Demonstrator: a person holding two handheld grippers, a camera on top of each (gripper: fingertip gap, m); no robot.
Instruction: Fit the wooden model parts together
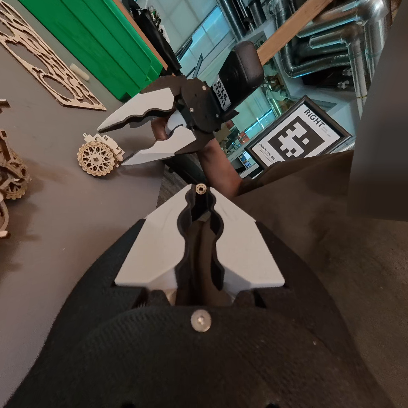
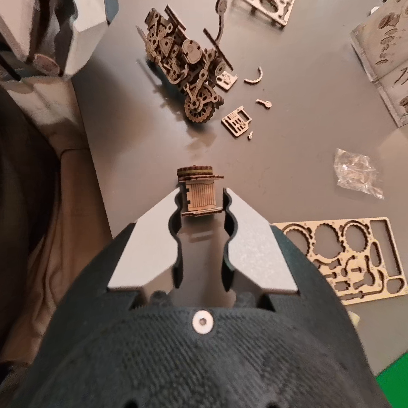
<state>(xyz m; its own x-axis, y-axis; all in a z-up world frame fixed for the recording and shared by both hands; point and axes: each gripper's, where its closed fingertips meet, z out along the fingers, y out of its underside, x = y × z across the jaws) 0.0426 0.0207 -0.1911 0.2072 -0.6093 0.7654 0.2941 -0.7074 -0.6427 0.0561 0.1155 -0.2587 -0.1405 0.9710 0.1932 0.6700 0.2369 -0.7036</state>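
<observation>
Plywood wheel subassembly [image 2: 199, 192] on counter [image 2: 287, 176]: light, thin, brittle; best pinched across solid side plates. Right gripper [image 2: 202, 196] wide open, straddling, empty. Left gripper [image 1: 201, 192] nearly closed on small wooden peg [image 1: 200, 189].

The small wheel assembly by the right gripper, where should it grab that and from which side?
Probably the ribbed box body of the wheel assembly, not the toothed wheel. The open right gripper already brackets the body's flat side plates, so come straight in along the table from the body end and close across those plates.
</observation>
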